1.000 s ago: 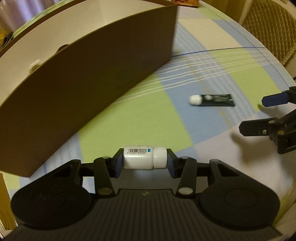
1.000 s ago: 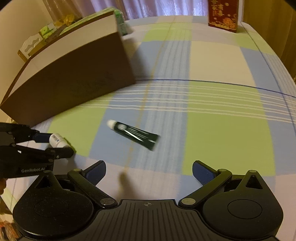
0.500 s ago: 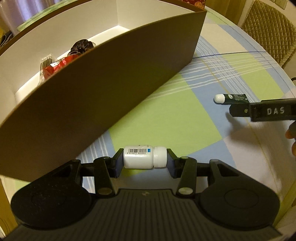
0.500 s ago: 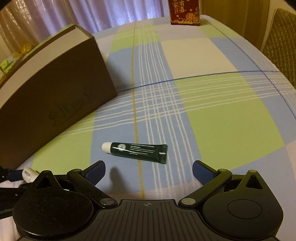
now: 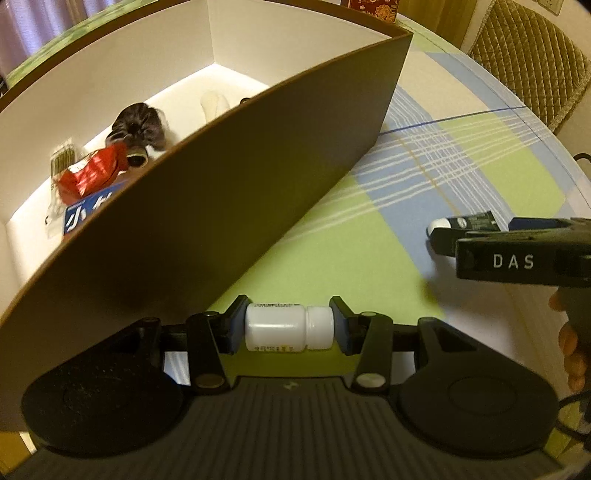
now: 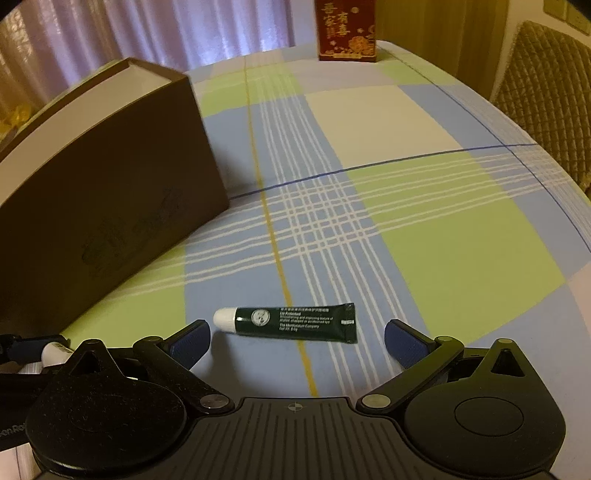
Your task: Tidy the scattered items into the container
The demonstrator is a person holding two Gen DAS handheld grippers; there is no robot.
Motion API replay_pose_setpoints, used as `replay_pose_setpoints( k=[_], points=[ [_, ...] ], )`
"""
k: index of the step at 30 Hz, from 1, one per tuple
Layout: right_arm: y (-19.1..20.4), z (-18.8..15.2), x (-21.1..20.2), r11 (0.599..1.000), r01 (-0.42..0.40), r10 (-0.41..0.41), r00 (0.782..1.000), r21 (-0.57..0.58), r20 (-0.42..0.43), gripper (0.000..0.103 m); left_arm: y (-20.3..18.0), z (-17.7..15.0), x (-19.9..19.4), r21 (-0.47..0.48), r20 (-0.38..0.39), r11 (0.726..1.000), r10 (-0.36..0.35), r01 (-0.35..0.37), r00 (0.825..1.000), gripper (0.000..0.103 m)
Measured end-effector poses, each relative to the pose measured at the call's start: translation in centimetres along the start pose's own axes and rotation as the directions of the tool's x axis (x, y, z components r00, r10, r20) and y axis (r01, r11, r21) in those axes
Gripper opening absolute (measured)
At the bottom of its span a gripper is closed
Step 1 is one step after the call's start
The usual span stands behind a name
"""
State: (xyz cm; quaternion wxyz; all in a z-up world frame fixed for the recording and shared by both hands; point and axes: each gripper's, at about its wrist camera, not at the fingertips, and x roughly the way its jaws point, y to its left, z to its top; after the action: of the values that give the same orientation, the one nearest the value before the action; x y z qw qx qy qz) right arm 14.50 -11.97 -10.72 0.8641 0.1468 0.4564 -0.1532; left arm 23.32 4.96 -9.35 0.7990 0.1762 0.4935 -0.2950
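My left gripper (image 5: 288, 326) is shut on a small white bottle (image 5: 284, 326), held sideways just outside the brown wall of the open box (image 5: 258, 162). Inside the box lie a red packet (image 5: 92, 173), a blue pack (image 5: 85, 216) and a dark hair scrunchie (image 5: 138, 123). A dark green tube with a white cap (image 6: 291, 323) lies flat on the checked cloth, just ahead of my open right gripper (image 6: 297, 341), between the lines of its two fingers. In the left wrist view the right gripper (image 5: 517, 240) partly covers the tube (image 5: 465, 222).
The brown box (image 6: 103, 206) stands to the left of the tube. A red carton (image 6: 347, 31) stands at the far edge of the table (image 6: 443, 229). A quilted chair back (image 6: 550, 96) is at the right. A hand (image 5: 570, 350) holds the right gripper.
My left gripper has risen with the bottle, so the inside of the box now shows. My right gripper has moved up to the tube, which now lies near its fingertips.
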Motion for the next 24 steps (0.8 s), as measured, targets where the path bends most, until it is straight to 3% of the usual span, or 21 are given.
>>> replay_pose_setpoints(
  k=[13, 16, 17, 20, 24],
  points=[
    [1.3, 0.1, 0.7, 0.996, 0.06, -0.059, 0.998, -0.065, 0.021, 0.103, -1.4, 1.5, 1.0, 0.001, -0.009, 1.0, -0.009, 0.009, 1.0, 0.042],
    [1.8, -0.4, 0.4, 0.991, 0.053, -0.046, 0.997, -0.122, 0.061, 0.086, -1.4, 1.5, 1.0, 0.0, -0.01, 1.0, -0.005, 0.005, 1.0, 0.042],
    [1.9, -0.4, 0.3, 0.989, 0.044, -0.036, 0.997, -0.139, 0.064, 0.085, -1.5, 1.5, 1.0, 0.002, -0.01, 1.0, -0.003, 0.003, 1.0, 0.042],
    [1.6, -0.5, 0.1, 0.984, 0.017, -0.006, 0.998, -0.175, 0.066, 0.076, -1.6, 1.5, 1.1, 0.004, -0.012, 1.0, 0.001, -0.001, 1.0, 0.042],
    [0.9, -0.6, -0.5, 0.962, -0.042, 0.053, 0.998, -0.27, 0.037, 0.054, -1.6, 1.4, 1.1, 0.003, -0.011, 1.0, 0.005, -0.005, 1.0, 0.042]
  ],
)
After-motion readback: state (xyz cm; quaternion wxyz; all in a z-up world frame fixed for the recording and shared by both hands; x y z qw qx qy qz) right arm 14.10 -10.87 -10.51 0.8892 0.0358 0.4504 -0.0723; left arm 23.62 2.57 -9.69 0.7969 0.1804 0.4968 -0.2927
